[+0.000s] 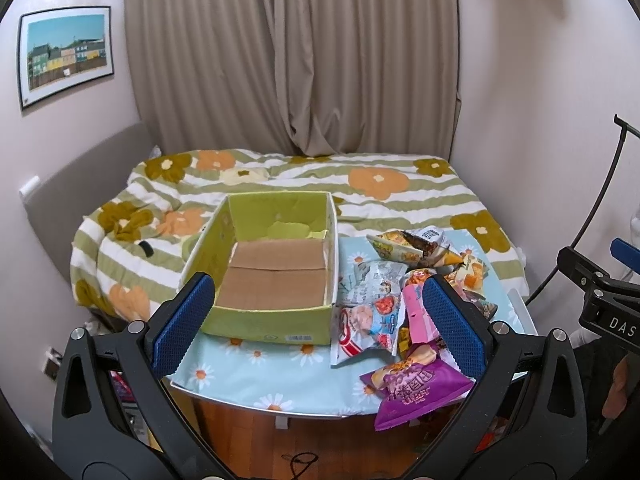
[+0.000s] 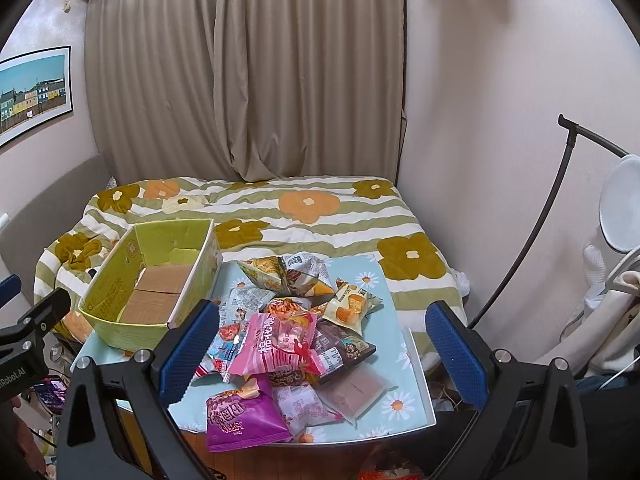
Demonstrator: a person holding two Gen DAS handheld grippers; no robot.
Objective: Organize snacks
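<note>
Snacks (image 2: 288,332) all lie heaped beside the empty box (image 1: 276,268); both left gripper (image 1: 320,320) and right gripper (image 2: 320,344) gape wide, holding nothing.

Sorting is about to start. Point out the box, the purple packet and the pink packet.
box (image 1: 276,270): left wrist view, on its bare cardboard floor.
purple packet (image 2: 244,416): right wrist view, on its printed front.
pink packet (image 2: 280,344): right wrist view, on its front, atop the pile.

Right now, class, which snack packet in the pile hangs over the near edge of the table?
The purple packet: it is the nearest one in the snack pile, and its lower end overhangs the table edge, unlike the pink packet farther in.
</note>
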